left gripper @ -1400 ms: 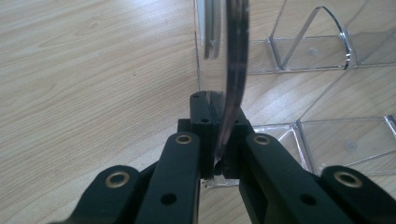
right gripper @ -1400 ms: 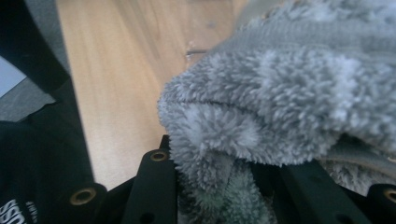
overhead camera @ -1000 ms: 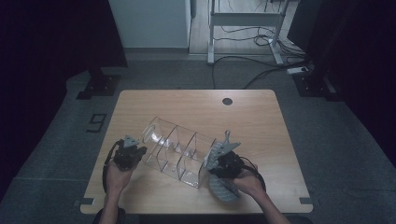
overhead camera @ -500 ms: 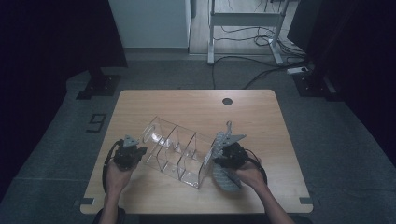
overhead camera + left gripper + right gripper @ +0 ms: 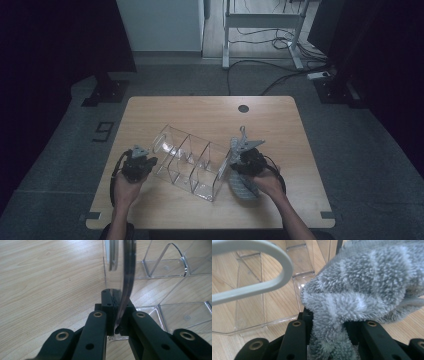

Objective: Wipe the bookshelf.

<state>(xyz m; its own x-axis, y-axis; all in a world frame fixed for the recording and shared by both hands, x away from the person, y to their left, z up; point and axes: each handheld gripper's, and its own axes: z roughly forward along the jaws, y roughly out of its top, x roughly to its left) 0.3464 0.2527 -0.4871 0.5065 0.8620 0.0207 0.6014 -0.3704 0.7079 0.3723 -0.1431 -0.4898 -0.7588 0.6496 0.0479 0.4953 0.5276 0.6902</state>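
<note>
Floor (image 5: 60, 165) of grey carpet surrounds a wooden table (image 5: 200, 112), with cables trailing across it beyond the far edge near a white metal frame (image 5: 260, 22). A small round hole (image 5: 243, 108) sits near the table's far side. Across the middle lies a clear plastic organizer (image 5: 192, 161) with several compartments, set at a slant. The left gripper (image 5: 136, 165) is at its left end, jaws pinched on the edge of a clear wall (image 5: 126, 290), which runs up between them in the left gripper view. The right gripper (image 5: 245, 162) is just beside the organizer's right end, its jaws clamped on a fuzzy grey striped cloth (image 5: 362, 290) that hangs toward the near edge.
</note>
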